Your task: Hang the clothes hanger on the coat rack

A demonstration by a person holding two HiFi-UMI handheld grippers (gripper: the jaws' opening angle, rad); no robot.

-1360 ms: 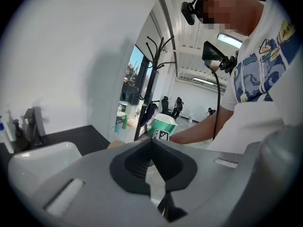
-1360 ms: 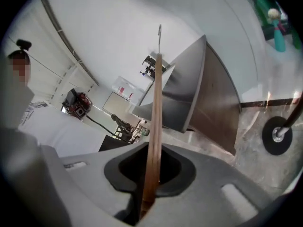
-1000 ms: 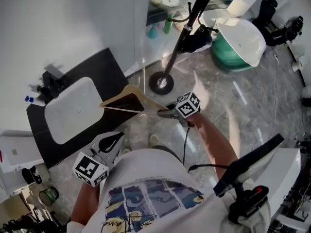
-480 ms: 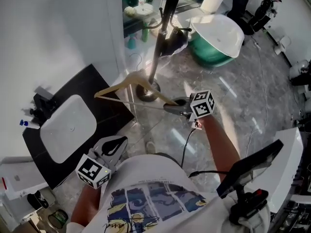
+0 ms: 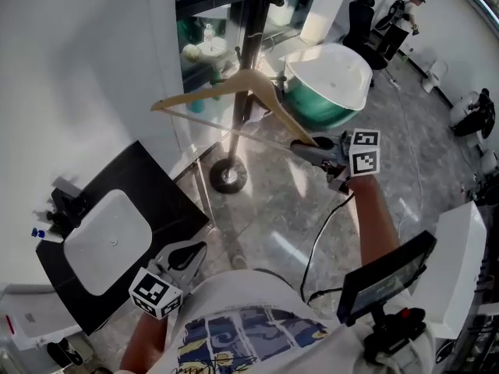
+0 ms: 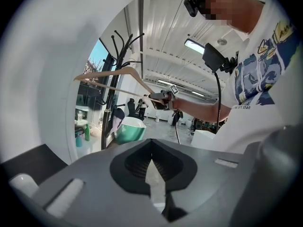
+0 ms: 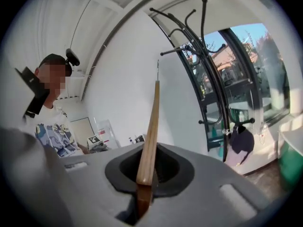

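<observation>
Marble floor (image 5: pixel 273 201) below; hanger (image 5: pixel 204 90) end clamped in right hand-held gripper (image 5: pixel 304 145)

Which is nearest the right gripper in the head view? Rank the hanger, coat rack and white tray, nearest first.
1. Hanger: clamped in the right gripper, reaching left.
2. Coat rack: behind the hanger, up-left.
3. White tray: far lower left.

Head view: hook of the hanger (image 5: pixel 204 92) unseen, perhaps behind coat rack (image 5: pixel 249 49).
</observation>
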